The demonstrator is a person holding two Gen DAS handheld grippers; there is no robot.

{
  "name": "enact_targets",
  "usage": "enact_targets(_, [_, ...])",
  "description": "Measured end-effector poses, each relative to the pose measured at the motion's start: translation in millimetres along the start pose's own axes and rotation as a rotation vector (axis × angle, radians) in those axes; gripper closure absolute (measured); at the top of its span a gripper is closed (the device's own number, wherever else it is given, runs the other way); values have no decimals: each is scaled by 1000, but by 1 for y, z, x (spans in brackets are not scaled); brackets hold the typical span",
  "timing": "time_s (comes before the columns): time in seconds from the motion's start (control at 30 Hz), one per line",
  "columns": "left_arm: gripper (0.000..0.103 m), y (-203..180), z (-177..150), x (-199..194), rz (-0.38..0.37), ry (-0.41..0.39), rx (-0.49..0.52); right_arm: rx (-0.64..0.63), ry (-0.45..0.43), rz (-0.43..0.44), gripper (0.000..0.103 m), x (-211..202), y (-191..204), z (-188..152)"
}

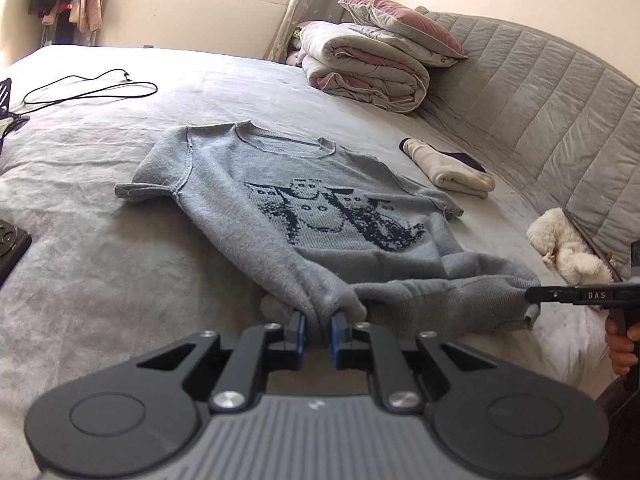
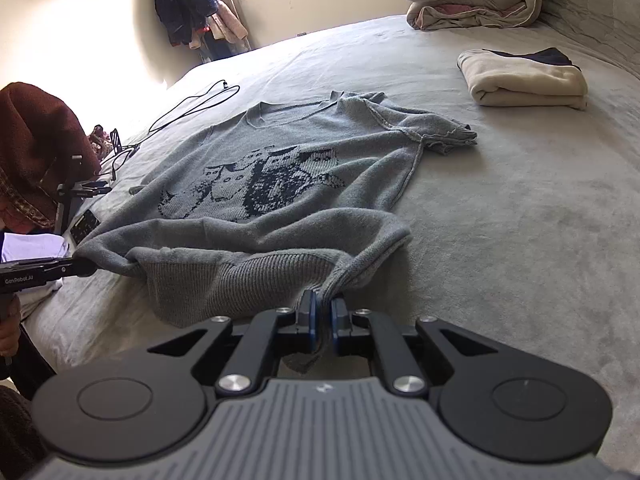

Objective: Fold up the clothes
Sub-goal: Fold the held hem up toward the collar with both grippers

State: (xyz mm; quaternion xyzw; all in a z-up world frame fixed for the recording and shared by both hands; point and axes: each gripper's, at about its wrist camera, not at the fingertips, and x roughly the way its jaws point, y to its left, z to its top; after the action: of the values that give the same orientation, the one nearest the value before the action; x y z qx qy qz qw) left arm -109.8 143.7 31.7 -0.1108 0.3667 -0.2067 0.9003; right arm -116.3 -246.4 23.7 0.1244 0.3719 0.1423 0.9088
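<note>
On the bed [image 1: 120, 280], both tools pinch the sweater [image 1: 280, 200] hem.

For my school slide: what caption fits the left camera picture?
Left gripper pinches the grey sweater's hem on the bed.

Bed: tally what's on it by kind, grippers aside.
Garments: 2, grey sweater, folded cream garment
Bedding: 2, rolled duvet, pillow
Cables: 1, black cable
Soft toys: 1, white plush
Total: 6
</note>
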Motion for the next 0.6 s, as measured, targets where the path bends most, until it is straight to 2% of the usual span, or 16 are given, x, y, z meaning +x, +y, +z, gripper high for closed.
enact_targets(0.27, [91,5,12,-30,-73,-14,-126,93,-56,70,95,-45,-15,12])
enact_targets(0.53, [90,11,12,-5,-28,18,-205,121,-6,-21,95,-30,-24,6])
enact_targets(0.6, [90,10,8,2,-25,9,-254,126,15,-40,95,-21,-25,2])
